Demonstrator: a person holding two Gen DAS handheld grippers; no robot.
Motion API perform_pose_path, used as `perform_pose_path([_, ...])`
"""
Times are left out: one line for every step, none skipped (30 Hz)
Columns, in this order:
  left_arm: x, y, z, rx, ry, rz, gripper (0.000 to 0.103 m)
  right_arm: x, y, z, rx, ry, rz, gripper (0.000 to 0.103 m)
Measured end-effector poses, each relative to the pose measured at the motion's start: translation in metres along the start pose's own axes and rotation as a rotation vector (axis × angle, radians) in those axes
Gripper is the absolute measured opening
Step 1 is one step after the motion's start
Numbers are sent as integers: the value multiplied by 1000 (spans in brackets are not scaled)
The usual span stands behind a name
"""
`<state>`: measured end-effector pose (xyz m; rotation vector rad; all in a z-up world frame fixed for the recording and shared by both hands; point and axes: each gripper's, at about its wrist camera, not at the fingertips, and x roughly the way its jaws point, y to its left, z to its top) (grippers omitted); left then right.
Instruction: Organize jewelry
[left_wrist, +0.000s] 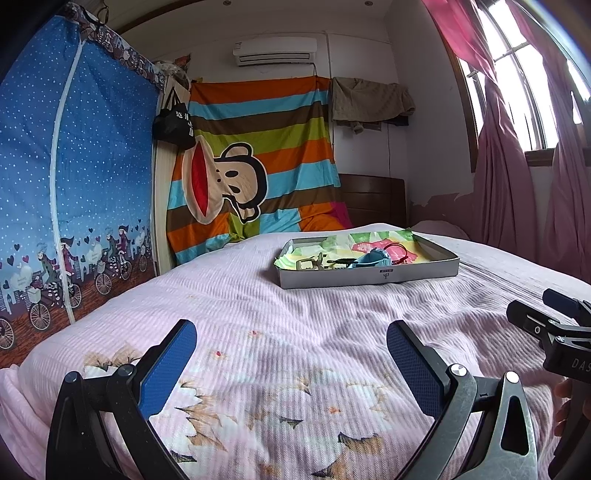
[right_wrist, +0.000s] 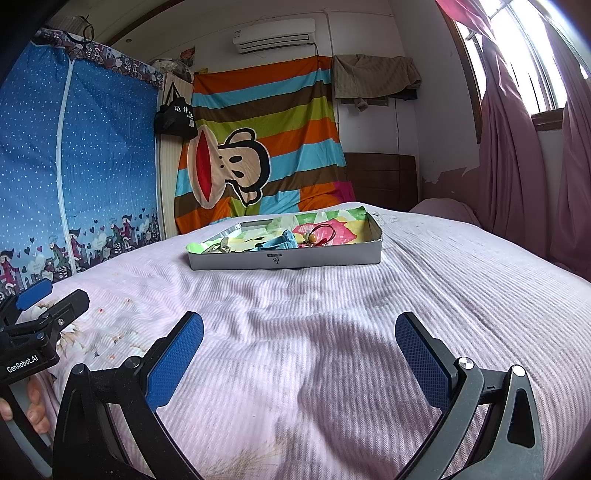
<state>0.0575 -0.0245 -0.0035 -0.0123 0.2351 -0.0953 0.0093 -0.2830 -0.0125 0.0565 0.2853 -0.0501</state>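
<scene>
A shallow silver tin tray lies on the bed, lined with a colourful cloth. In it are a blue clip-like piece, a red cord loop, and a pale metal clasp. The tray shows in the right wrist view too, with the blue piece and a red cord with beads. My left gripper is open and empty, well short of the tray. My right gripper is open and empty, also short of it.
A pink striped bedspread covers the bed. A blue fabric wardrobe stands at the left. A striped monkey sheet hangs behind. Pink curtains and a window are at the right.
</scene>
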Motion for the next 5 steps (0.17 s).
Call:
perform_pose_path([0, 0, 0, 0, 1, 1, 103, 0, 0, 0, 0, 0, 1, 102])
perform_pose_path([2, 1, 1, 0, 0, 1, 103, 0, 0, 0, 0, 0, 0, 102])
perform_pose_path([3, 1, 1, 1, -1, 0, 103, 0, 0, 0, -1, 1, 0, 102])
perform_pose_path([2, 1, 1, 3, -1, -1, 103, 0, 0, 0, -1, 1, 0, 102])
perform_pose_path([4, 1, 1, 4, 0, -2, 103, 0, -1, 0, 0, 2, 1, 102])
